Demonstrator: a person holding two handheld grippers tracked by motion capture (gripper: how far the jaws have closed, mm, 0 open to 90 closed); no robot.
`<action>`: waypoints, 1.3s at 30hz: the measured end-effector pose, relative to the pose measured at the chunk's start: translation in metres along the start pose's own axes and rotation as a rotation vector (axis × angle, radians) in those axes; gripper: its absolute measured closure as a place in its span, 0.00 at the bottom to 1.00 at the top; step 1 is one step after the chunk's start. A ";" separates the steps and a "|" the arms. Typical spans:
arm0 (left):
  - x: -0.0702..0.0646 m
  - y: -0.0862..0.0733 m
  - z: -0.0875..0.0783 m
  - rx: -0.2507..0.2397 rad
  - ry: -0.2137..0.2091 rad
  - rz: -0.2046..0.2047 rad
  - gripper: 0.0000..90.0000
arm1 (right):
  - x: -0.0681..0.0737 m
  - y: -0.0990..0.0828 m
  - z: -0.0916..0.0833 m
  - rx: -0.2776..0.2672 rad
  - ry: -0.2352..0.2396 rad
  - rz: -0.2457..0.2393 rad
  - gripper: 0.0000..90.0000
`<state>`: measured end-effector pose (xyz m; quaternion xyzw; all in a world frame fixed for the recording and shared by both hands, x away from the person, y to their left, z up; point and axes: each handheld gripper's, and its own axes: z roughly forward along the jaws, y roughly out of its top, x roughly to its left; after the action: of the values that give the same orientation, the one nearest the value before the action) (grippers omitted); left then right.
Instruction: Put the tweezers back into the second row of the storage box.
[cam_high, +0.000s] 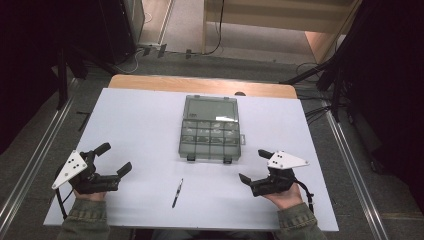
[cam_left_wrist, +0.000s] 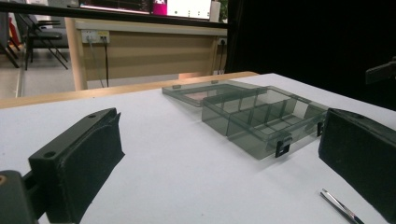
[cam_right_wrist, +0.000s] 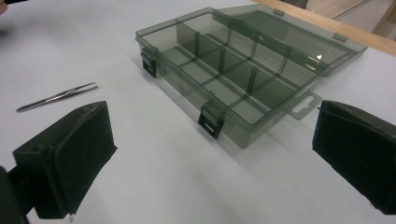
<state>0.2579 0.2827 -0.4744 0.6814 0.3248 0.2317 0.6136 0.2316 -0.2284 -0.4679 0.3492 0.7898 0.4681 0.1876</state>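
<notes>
Centrally, ahead of both grippers, a smoky clear box (cam_high: 210, 132) lies on the white surface (cam_high: 140, 120) with its lid (cam_high: 210, 108) swung fully back and lying flat on the far side. Its tray is split into small compartments, and nothing can be made out inside them; two dark latches (cam_right_wrist: 211, 122) hang at its near edge. The left gripper (cam_high: 114, 159), held in the person's left hand (cam_high: 90, 195), rests low near the near-left part of the surface with its jaws spread wide and nothing between them; in the left gripper view the box (cam_left_wrist: 261, 116) sits ahead and to the right of it. The right gripper (cam_high: 254, 165), in the right hand (cam_high: 285, 196), is likewise spread wide and empty, with the box (cam_right_wrist: 233, 74) ahead of it and slightly left. Tweezers (cam_high: 177, 193) lie flat on the surface between the two grippers, nearer the person than the box, touching neither; they show beside the left gripper's right jaw (cam_left_wrist: 340, 207) and beyond the right gripper's left jaw (cam_right_wrist: 57, 97).
</notes>
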 end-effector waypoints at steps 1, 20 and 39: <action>0.000 0.000 0.000 0.000 0.001 0.001 0.00 | 0.001 0.001 0.001 0.003 0.004 -0.005 0.00; 0.000 0.000 0.000 0.000 -0.002 -0.001 0.00 | 0.017 0.019 0.022 0.086 0.078 -0.077 0.00; 0.000 0.000 0.000 -0.003 -0.003 -0.003 0.00 | 0.040 0.039 0.048 0.149 0.155 -0.164 0.00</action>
<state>0.2582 0.2831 -0.4742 0.6805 0.3246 0.2302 0.6153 0.2489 -0.1580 -0.4567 0.2590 0.8605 0.4167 0.1371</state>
